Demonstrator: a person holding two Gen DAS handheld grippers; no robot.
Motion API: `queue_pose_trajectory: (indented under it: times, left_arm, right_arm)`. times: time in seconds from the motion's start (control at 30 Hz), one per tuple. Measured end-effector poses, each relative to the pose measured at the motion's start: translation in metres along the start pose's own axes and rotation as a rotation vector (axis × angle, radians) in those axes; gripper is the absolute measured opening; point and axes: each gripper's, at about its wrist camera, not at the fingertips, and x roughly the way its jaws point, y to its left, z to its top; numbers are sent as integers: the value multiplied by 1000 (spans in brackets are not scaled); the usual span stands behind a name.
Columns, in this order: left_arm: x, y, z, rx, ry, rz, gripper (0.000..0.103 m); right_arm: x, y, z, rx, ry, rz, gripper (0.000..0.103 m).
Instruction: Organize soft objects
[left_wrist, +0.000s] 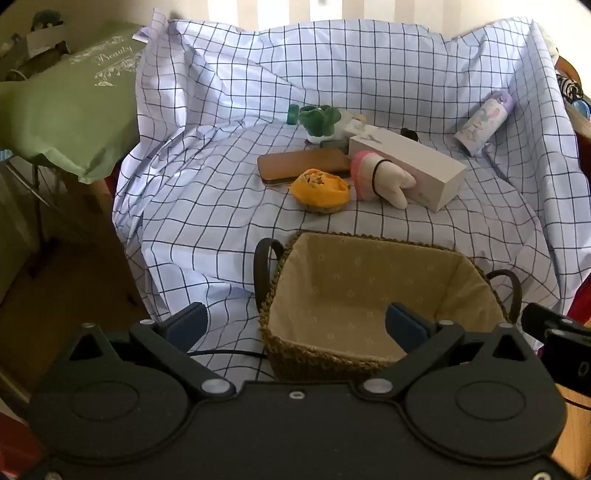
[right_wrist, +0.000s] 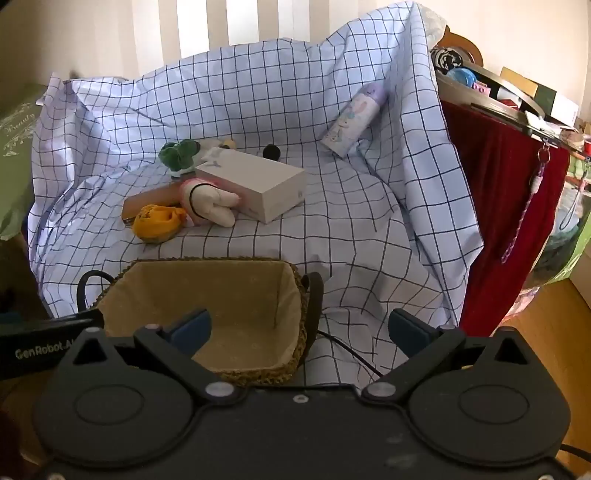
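Observation:
A woven basket (left_wrist: 280, 291) (right_wrist: 301, 295) with beige lining stands empty at the near edge of the checked cloth. Beyond it lie a yellow soft toy (left_wrist: 319, 190) (right_wrist: 157, 223), a pink-and-white tooth plush (left_wrist: 384, 175) (right_wrist: 210, 201) and a green plush plant (left_wrist: 319, 120) (right_wrist: 179, 155). My left gripper (left_wrist: 295, 326) is open and empty over the basket's near left corner. My right gripper (right_wrist: 301, 330) is open and empty over the basket's near right corner.
A white box (left_wrist: 410, 166) (right_wrist: 258, 186), a brown flat case (left_wrist: 303, 166) (right_wrist: 147, 201) and a patterned bottle (left_wrist: 484, 122) (right_wrist: 354, 118) lie on the cloth. A green pillow (left_wrist: 70, 107) is at left. A red-draped cluttered shelf (right_wrist: 506, 192) stands at right.

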Motion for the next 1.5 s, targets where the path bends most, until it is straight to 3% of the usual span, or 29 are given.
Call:
queue_pose_trajectory:
  times: [1.5]
  left_arm:
    - [2, -6, -11, 26, 25, -6, 100]
  right_arm:
    - [4, 3, 0, 0, 28, -11, 102]
